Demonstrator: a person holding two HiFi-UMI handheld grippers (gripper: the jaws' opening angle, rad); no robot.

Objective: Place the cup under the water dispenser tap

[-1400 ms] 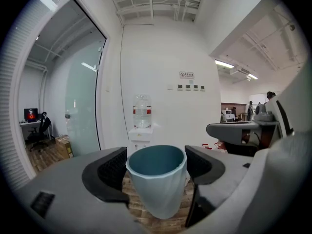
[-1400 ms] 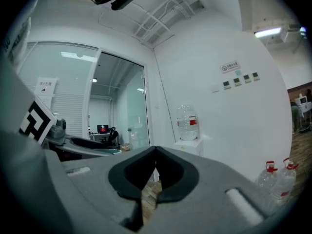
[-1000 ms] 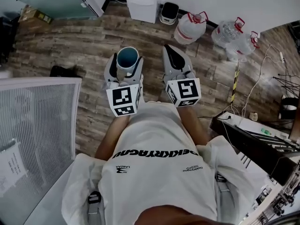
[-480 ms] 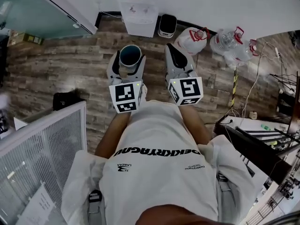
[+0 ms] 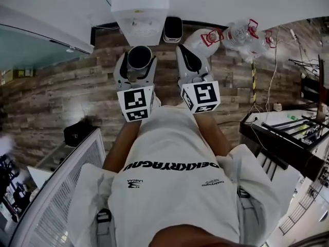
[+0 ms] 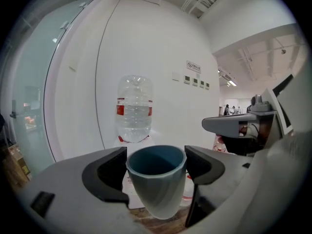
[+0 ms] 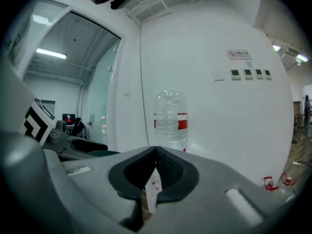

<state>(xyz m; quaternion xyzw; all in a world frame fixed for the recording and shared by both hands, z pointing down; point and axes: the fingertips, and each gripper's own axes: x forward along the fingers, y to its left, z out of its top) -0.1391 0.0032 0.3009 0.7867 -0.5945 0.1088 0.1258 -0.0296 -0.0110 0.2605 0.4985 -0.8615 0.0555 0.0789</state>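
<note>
Above the wooden floor (image 5: 61, 96), short of the water dispenser (image 5: 140, 14): cup (image 5: 139, 58) in the left gripper (image 5: 138, 68).
Its jaws gripped the upright blue cup by the sides, mouth up to catch water. The right gripper (image 5: 188, 59), closed and empty, hung spare beside it. The dispenser stood at the floor's far edge; its tap, probably on the front, was too small to see.

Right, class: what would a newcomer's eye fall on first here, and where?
The blue cup, gripped upright in the left hand-held gripper, stands out first. Straight ahead, against the white wall, is the water dispenser with its clear bottle on top. The right hand-held gripper, alongside, is shut and empty.
</note>
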